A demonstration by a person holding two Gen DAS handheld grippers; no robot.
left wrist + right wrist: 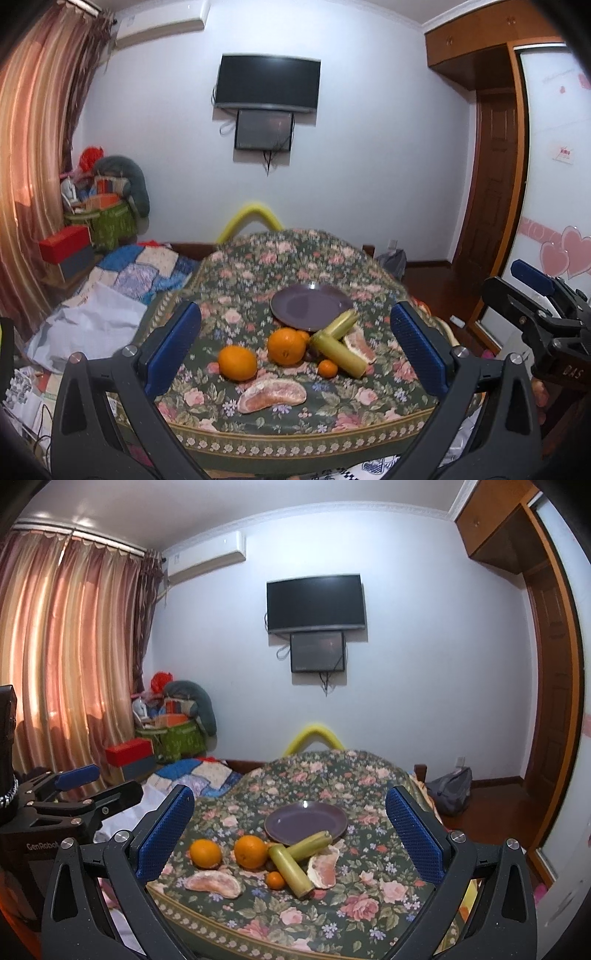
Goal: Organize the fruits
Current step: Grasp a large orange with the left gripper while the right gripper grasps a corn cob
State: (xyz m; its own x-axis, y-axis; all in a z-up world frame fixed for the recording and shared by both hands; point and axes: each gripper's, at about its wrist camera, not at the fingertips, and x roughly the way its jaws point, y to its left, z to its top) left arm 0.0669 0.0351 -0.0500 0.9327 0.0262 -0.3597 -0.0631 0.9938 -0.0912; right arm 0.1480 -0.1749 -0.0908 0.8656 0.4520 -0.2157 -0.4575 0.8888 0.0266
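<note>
An empty purple plate (310, 306) (306, 821) lies on a floral cloth. In front of it sit two oranges (237, 362) (287, 346) (205, 853) (250, 851), a small mandarin (327, 368) (275, 880), two yellow-green cane pieces (339, 352) (290, 870) (309, 844) and two peeled pomelo segments (272, 394) (360, 343) (213, 884) (324, 866). My left gripper (295, 350) is open, held back from the fruit. My right gripper (290, 838) is open too, also short of the pile. Each gripper shows at the edge of the other's view.
The floral-covered surface (295, 417) (369, 904) drops off at its near edge. A quilt and white cloth (110, 306) lie to the left, with boxes and bags (107, 210) in the corner. A wardrobe (546, 184) stands at right, a TV (266, 83) on the far wall.
</note>
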